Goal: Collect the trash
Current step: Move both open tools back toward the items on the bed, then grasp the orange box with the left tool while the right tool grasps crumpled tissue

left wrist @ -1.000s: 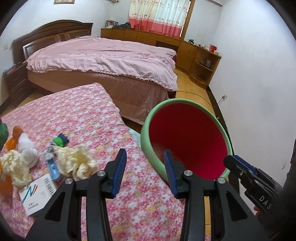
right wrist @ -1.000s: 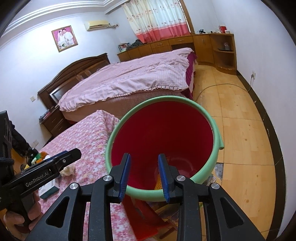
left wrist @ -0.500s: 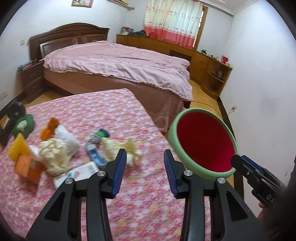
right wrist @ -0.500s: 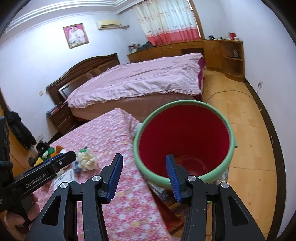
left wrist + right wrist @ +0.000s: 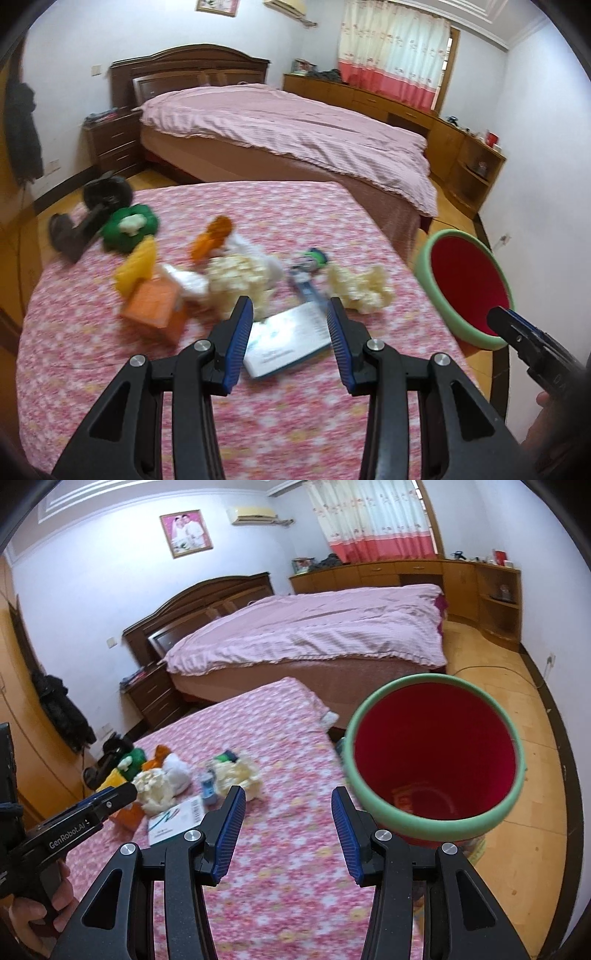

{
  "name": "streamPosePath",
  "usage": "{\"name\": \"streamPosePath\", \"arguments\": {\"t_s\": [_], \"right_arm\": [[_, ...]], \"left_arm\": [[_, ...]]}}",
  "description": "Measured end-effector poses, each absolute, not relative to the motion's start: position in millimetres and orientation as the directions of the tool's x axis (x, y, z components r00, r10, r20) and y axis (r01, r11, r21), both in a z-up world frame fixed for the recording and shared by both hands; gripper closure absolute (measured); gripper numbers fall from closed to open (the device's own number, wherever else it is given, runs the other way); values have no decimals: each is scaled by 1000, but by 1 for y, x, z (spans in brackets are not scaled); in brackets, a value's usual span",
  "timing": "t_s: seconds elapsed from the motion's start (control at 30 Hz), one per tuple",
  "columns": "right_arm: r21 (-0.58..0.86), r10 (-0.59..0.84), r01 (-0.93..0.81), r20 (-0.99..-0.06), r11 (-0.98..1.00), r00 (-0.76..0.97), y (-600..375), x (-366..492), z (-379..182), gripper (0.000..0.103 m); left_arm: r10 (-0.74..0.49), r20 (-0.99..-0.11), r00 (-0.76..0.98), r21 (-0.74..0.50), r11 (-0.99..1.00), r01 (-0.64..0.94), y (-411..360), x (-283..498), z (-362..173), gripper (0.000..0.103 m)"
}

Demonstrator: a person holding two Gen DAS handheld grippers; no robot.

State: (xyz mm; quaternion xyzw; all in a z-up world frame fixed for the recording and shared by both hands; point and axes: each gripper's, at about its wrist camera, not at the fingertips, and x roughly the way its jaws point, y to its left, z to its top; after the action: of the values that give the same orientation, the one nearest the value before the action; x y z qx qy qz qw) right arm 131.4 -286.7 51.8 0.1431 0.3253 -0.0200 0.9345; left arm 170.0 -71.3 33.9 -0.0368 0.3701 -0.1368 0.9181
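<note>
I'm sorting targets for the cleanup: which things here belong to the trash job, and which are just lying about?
For the job:
- red bin with green rim
- crumpled paper wads
- small white box
- orange carton
- blue wrapper

Lying about:
- bed with pink cover
- nightstand
- framed photo
- curtain

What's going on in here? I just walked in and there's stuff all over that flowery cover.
A person holds a gripper in each hand and is clearing trash. Neither the left gripper nor the right gripper holds anything. Crumpled paper, a white box, an orange carton and other scraps lie on the floral cover. The red bin with a green rim stands beside it, with something already at its bottom.
</note>
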Motion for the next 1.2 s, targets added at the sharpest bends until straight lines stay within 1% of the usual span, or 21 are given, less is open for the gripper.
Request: {"name": "streamPosePath", "arguments": {"t_s": [0.33,0.6,0.63,0.67,0.73,0.83,0.93,1.1,1.2], "right_arm": [[244,111,69,-651,967,751,-256,159,36,53],[236,124,58,-686,970,717,-248,188,21,53],[236,127,56,-691,970,712,-247,192,19,53],[236,131,53,-696,970,706,-247,196,17,53],[236,138,46,-705,971,696,-245,203,12,51],[239,151,37,-719,970,678,-243,216,3,45],[237,156,33,-733,971,662,-241,228,-4,45],[221,154,23,-748,975,645,-236,246,-14,45],[215,149,28,-760,976,632,-236,257,-21,45]], "left_arm": [[-180,-699,693,-176,981,78,-4,186,10,61],[-135,-727,673,-182,983,1,22,206,-9,61],[-134,-730,670,-183,983,-2,23,209,-11,58],[-134,-733,667,-185,983,-5,25,212,-13,54],[-139,-734,665,-189,982,-4,26,213,-16,50],[-159,-738,655,-203,979,8,25,215,-20,49],[-179,-742,646,-213,977,26,21,218,-25,49],[-159,-746,647,-181,983,33,15,224,-34,47],[-157,-753,638,-183,983,26,14,228,-39,47]]}}
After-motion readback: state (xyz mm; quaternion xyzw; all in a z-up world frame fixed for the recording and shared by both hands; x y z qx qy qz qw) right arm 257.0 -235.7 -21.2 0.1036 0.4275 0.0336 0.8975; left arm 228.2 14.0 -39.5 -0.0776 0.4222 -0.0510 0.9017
